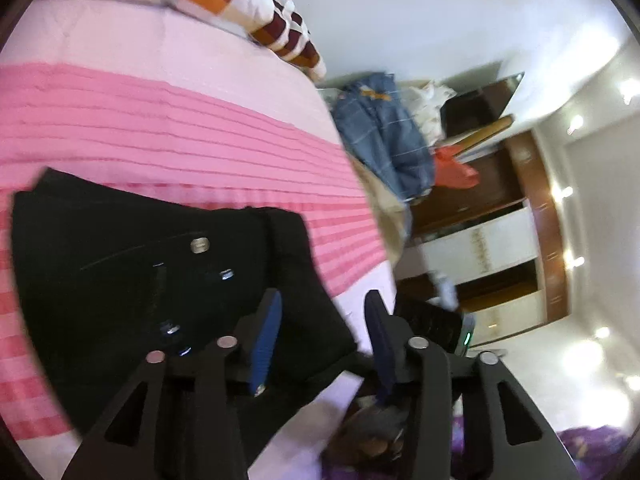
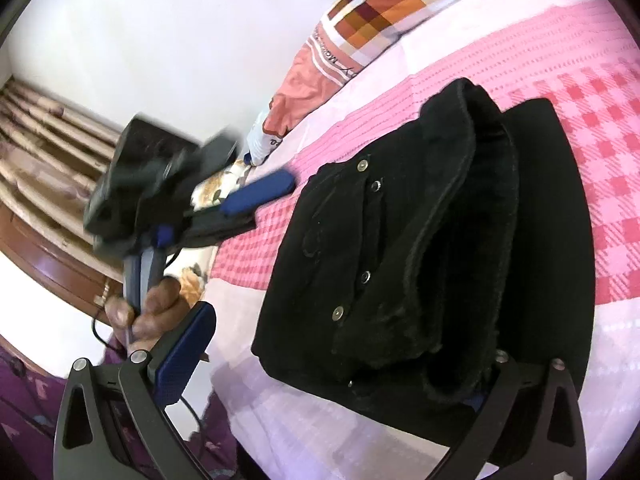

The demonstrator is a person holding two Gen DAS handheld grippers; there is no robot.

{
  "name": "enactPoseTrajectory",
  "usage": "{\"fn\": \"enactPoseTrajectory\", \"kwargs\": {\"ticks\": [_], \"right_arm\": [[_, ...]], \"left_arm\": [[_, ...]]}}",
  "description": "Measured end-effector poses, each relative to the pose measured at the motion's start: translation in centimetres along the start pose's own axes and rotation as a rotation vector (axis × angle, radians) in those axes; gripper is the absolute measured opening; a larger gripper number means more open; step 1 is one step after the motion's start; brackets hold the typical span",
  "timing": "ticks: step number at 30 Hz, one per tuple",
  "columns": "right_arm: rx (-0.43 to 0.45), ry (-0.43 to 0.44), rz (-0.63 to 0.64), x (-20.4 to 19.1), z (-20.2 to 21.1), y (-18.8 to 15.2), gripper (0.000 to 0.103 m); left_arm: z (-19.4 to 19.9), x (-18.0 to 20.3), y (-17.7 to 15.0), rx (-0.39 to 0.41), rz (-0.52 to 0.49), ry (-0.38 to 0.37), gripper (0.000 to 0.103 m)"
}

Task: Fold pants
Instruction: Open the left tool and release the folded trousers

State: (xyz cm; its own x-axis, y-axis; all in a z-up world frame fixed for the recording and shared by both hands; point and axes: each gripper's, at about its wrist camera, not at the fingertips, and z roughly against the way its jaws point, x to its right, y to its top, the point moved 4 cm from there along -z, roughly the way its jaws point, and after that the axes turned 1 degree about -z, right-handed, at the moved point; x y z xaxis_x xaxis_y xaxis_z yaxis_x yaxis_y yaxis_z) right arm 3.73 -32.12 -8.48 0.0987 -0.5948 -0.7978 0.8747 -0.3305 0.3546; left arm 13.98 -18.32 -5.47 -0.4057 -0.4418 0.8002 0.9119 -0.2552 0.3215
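Black pants [image 1: 160, 280], folded into a thick bundle, lay on the pink bedspread [image 1: 180, 128]. Left gripper [image 1: 322, 332] stood partly open over the bundle's near corner, pads clear of the cloth. Right gripper [image 2: 340, 364] stood wide open; its right finger was hidden behind the pants.

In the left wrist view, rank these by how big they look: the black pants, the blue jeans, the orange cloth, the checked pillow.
1. black pants, though nearness to the camera inflates them
2. checked pillow, partly cut off by the frame
3. blue jeans
4. orange cloth
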Motion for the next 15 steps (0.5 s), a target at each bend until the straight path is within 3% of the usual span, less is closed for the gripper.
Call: {"fn": "enactPoseTrajectory", "kwargs": {"ticks": [4,5,6,8,11,15], "right_arm": [[-0.006,0.002,-0.082,1.0,0.3,0.4,0.092],[-0.003,0.004,-0.126,1.6,0.5,0.6,0.078],[-0.003,-0.013,-0.162,2.2,0.6,0.7,0.057],[-0.013,-0.059,-0.230,3.6,0.6,0.8,0.031],[-0.013,-0.082,-0.252,4.1,1.0,0.4,0.026],[0.030,-0.048,-0.260,3.5,2.5,0.2,0.025]], "left_arm": [[2.9,-1.8,-2.1,0.039,0.049,0.026,0.051],[3.5,-2.2,-2.5,0.046,0.053,0.041,0.051],[4.1,-2.7,-3.0,0.056,0.060,0.068,0.052],[5.0,-4.0,-4.1,0.060,0.078,0.116,0.053],[5.4,-5.2,-5.4,0.056,0.084,0.189,0.055],[5.4,-5.8,-6.3,0.062,0.082,0.285,0.056]]}}
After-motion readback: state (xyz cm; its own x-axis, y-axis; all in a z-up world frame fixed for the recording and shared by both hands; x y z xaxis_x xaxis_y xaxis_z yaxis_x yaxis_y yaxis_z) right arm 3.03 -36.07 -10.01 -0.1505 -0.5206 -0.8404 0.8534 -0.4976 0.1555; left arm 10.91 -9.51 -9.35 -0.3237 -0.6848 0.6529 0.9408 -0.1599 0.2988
